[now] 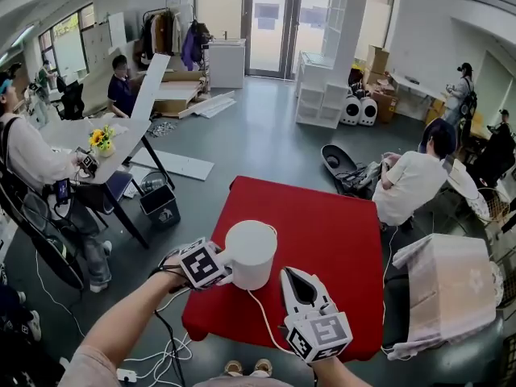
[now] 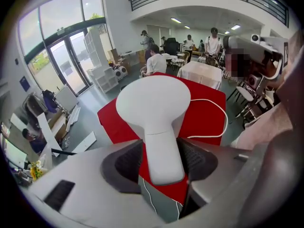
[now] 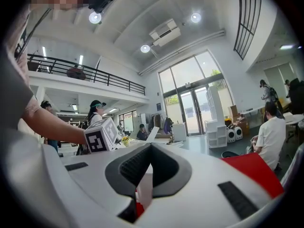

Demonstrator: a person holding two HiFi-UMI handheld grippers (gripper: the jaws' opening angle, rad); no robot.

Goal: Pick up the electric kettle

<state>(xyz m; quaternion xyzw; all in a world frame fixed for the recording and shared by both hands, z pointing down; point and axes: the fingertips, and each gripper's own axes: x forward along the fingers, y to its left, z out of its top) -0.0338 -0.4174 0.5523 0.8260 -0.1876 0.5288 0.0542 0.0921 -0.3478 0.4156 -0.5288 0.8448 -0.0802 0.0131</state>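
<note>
A white electric kettle [image 1: 251, 252] stands on the red table [image 1: 322, 224] near its front left corner. Its handle [image 2: 162, 151] sticks out toward my left gripper [image 1: 224, 260]. In the left gripper view the handle lies between the two dark pads [image 2: 124, 163] of the left gripper [image 2: 161, 159], whose jaws stand wide open, with a thin gap showing on the left side. A white cord [image 2: 216, 109] runs from the kettle across the table. My right gripper [image 1: 293, 276] hovers at the table's front edge to the right of the kettle, pointing level, its jaws shut [image 3: 150, 151] on nothing.
A person [image 1: 415, 180] sits just past the table's right side, beside a white cloth-covered stand [image 1: 451, 289]. To the left are a slanted desk with flowers [image 1: 102, 139], a black bin [image 1: 160, 204] and loose cables on the floor [image 1: 165, 349].
</note>
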